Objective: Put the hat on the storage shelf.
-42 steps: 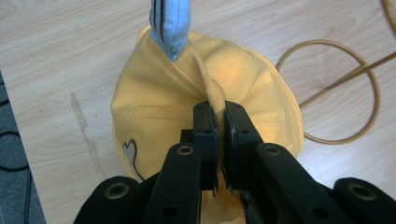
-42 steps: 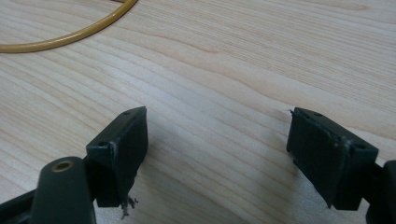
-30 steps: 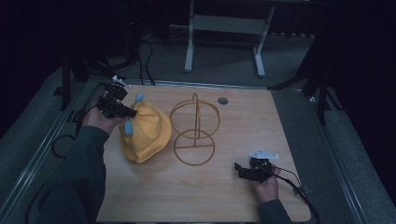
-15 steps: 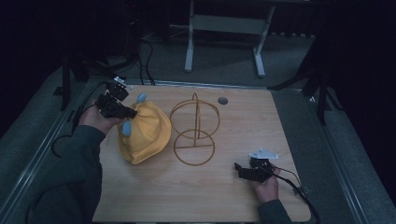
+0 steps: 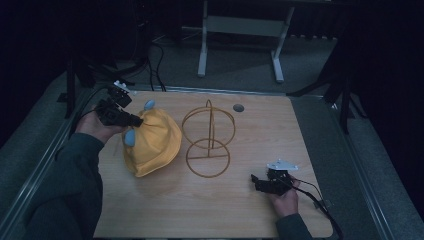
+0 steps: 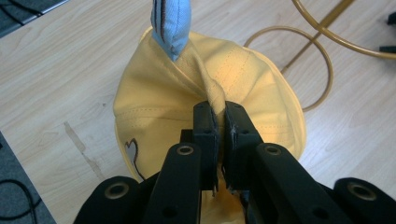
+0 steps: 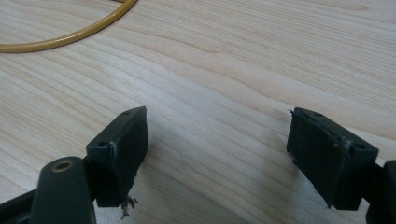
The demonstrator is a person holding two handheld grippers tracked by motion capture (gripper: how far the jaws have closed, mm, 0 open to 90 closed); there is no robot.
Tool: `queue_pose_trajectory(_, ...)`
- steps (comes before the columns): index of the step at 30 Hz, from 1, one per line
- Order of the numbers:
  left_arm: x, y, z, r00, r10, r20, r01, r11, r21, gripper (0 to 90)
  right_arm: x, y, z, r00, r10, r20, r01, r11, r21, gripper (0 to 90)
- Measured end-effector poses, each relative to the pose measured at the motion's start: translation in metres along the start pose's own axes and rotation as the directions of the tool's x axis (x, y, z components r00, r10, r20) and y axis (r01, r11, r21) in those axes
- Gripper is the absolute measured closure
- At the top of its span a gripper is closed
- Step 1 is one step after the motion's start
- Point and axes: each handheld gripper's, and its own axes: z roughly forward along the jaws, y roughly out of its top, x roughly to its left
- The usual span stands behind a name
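A yellow cloth hat (image 5: 150, 142) is lying on the wooden surface (image 5: 220, 210) toward nine o'clock from its centre, crown bunched and brim spread flat. A fold of its fabric is being gripped by the left gripper (image 5: 131, 120) — in the left gripper view the jaws are seen clenched on a raised ridge of the yellow cloth (image 6: 212, 93), with the fold pinched between the two black pads. The left hand (image 5: 95, 125) is being held at the hat's ten o'clock edge. Two light-blue ear-like tabs (image 5: 148, 105) are sticking out of the hat, one at its twelve o'clock side and one at its nine o'clock side; in the left gripper view one of them (image 6: 172, 23) is standing up beyond the jaws. A small dark stitched outline (image 6: 132, 149) is showing on the cloth near the left jaw, but no writing or brand can be read anywhere.

Just beside the hat, at its three o'clock, a gold wire stand (image 5: 207, 142) made of hoops is resting on the surface, apart from the cloth.

The right gripper (image 5: 256, 182) is being held low near five o'clock, well apart from the stand — its jaws are released, spread wide over bare wood with nothing between them, and a curve of the gold wire (image 7: 65, 35) is showing at the far edge. A small dark round disc (image 5: 238, 107) is set in the surface toward one o'clock.
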Motion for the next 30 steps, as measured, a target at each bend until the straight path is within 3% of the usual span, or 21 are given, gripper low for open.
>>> queue_pose_trajectory(17, 0.002, -0.004, -0.014, 0.9985, 0.046, 0.029, -0.046, 0.9989, -0.003, 84.9, 0.000, 0.000, 0.000, 1.0000, 0.000, -0.001, 0.000, 1.000, 0.000, 20.4)
queue_pose_trajectory(22, 0.003, -0.007, -0.020, 0.9945, 0.079, 0.068, -0.077, 0.9964, -0.036, 84.9, 0.000, 0.000, 0.000, 1.0000, -0.002, 0.000, 0.002, 1.000, 0.000, 20.4)
queue_pose_trajectory(27, 0.001, -0.008, -0.029, 0.9901, 0.128, 0.059, -0.125, 0.9912, -0.041, 84.8, 0.000, 0.000, 0.000, 1.0000, -0.002, 0.000, 0.002, 1.000, 0.000, 20.4)
queue_pose_trajectory(30, 0.002, -0.008, -0.033, 0.9903, 0.124, 0.063, -0.121, 0.9916, -0.045, 84.7, 0.000, 0.000, 0.000, 1.0000, -0.002, 0.000, 0.002, 1.000, 0.000, 20.4)
